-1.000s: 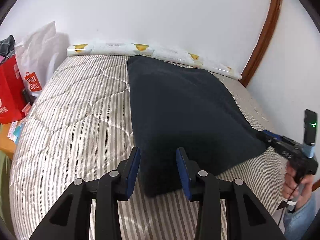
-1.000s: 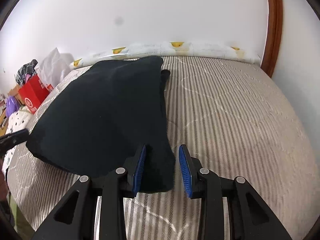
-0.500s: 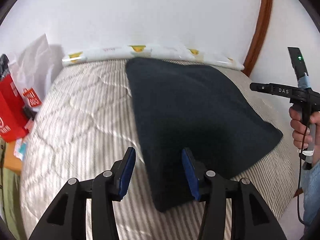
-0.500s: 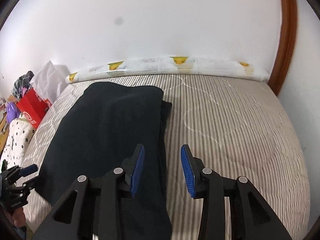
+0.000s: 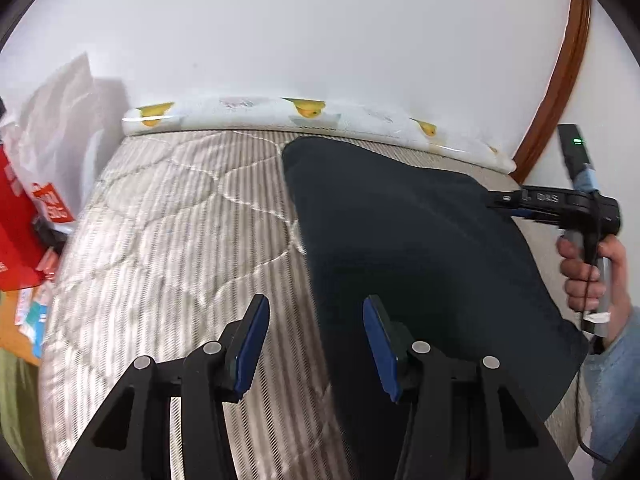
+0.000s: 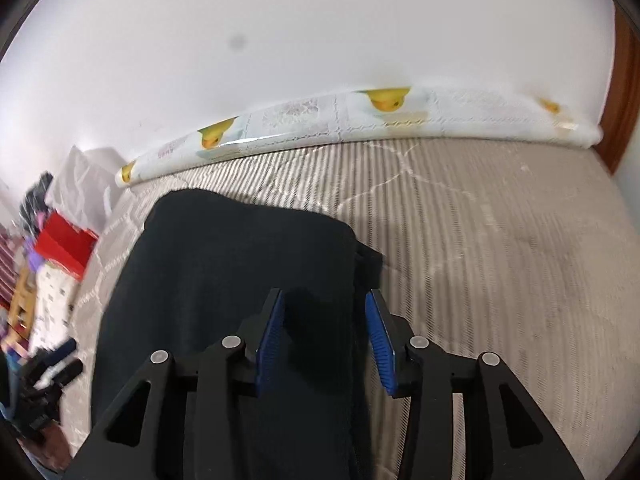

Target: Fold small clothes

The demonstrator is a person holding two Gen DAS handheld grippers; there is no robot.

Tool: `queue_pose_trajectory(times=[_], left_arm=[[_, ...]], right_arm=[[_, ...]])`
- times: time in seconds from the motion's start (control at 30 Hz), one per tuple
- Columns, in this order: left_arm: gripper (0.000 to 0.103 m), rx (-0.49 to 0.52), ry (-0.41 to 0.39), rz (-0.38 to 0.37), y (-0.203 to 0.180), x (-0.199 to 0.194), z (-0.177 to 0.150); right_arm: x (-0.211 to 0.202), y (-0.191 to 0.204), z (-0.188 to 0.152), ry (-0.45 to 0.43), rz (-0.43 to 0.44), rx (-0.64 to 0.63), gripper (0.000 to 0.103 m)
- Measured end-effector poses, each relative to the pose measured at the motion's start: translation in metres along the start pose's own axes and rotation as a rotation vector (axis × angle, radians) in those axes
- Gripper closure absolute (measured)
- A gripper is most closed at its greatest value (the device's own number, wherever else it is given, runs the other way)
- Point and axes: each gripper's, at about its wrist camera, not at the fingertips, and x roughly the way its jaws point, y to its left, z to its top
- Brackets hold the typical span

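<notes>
A dark navy, soft-looking folded garment point(image 5: 420, 264) lies flat on a beige-and-white striped quilted mattress point(image 5: 168, 240). In the left wrist view it fills the centre and right of the frame, running from the far edge of the bed down to the lower right. In the right wrist view the same garment point(image 6: 240, 280) takes up the lower left and centre, with a second layer of cloth peeking out along its right edge.

The left gripper point(image 5: 316, 344), black with blue pads, sits at the bottom centre of its own view. Its jaws have just been opening and now stand moderately apart with nothing pressed between them. The left edge of the garment lies beyond the gap, apart from the pads; the left finger is over bare mattress and the right one over dark cloth.

The right gripper point(image 6: 326, 340) has also just been opening its jaws. They stand moderately apart above the garment's right part, gripping nothing. In the left wrist view this same gripper point(image 5: 496, 200) appears at the right edge, its tips over the garment's far right corner, held by a hand point(image 5: 588, 268) in a blue denim sleeve point(image 5: 612, 392).

A long white roll printed with yellow ducks point(image 6: 360, 120) lies along the far edge of the bed against a plain white wall point(image 5: 320, 32). A red paper bag point(image 5: 20, 232) and a white plastic bag point(image 5: 60, 120) stand at the left of the left wrist view.
</notes>
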Motion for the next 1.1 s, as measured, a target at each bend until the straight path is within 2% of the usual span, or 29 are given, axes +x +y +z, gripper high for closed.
queue_pose_trajectory(times=[0.13,0.2,0.27,0.33,0.4,0.47,0.53,0.63,0.7,0.77,0.83,0.97,1.0,1.03,1.07,1.1], left_arm=[[0.057,0.012,0.010,-0.004,-0.006,0.011,0.002],[0.055,0.015,0.011,0.001,-0.006,0.013,0.003],[0.054,0.008,0.019,0.005,-0.005,0.014,0.004],[0.054,0.004,0.023,0.003,-0.004,0.015,0.005],[0.054,0.004,0.023,0.006,-0.005,0.015,0.005],[0.054,0.002,0.026,0.015,-0.006,0.015,0.005],[0.054,0.000,0.027,0.016,-0.006,0.013,0.005],[0.054,-0.006,0.030,0.011,-0.005,0.012,0.004],[0.054,-0.011,0.034,0.010,-0.005,0.011,0.003],[0.054,-0.017,0.035,0.007,-0.005,0.009,0.001],[0.054,-0.021,0.033,-0.002,-0.005,0.007,-0.001],[0.054,-0.028,0.028,-0.027,-0.008,0.004,-0.006],[0.054,-0.032,0.028,-0.028,-0.008,0.003,-0.008],[0.054,-0.036,0.029,-0.030,-0.007,0.002,-0.009],[0.054,-0.039,0.031,-0.028,-0.007,0.002,-0.010],[0.054,-0.041,0.034,-0.027,-0.007,0.002,-0.011]], right_arm=[[0.023,-0.012,0.011,0.039,0.040,0.084,0.058],[0.023,-0.007,0.013,0.031,0.059,0.046,0.080],[0.010,0.001,0.014,-0.026,0.045,-0.049,0.091],[-0.006,-0.002,0.015,-0.104,0.055,-0.068,0.092],[-0.007,-0.012,0.017,-0.097,0.072,-0.025,0.092],[-0.001,-0.014,0.017,-0.065,0.064,-0.009,0.090],[0.003,-0.012,0.014,-0.031,0.017,-0.012,0.087],[-0.009,-0.012,0.003,-0.047,-0.011,-0.028,0.083],[-0.019,-0.014,-0.007,-0.041,0.008,-0.029,0.076],[-0.029,-0.017,-0.019,-0.038,0.023,-0.021,0.061],[-0.034,-0.021,-0.029,-0.027,0.050,-0.006,0.054],[-0.027,-0.025,-0.044,0.030,0.101,0.012,0.054],[-0.023,-0.024,-0.044,0.050,0.105,0.011,0.056],[-0.019,-0.023,-0.045,0.065,0.122,0.007,0.069],[-0.017,-0.021,-0.045,0.082,0.152,-0.001,0.094],[-0.019,-0.019,-0.045,0.082,0.158,-0.010,0.093]])
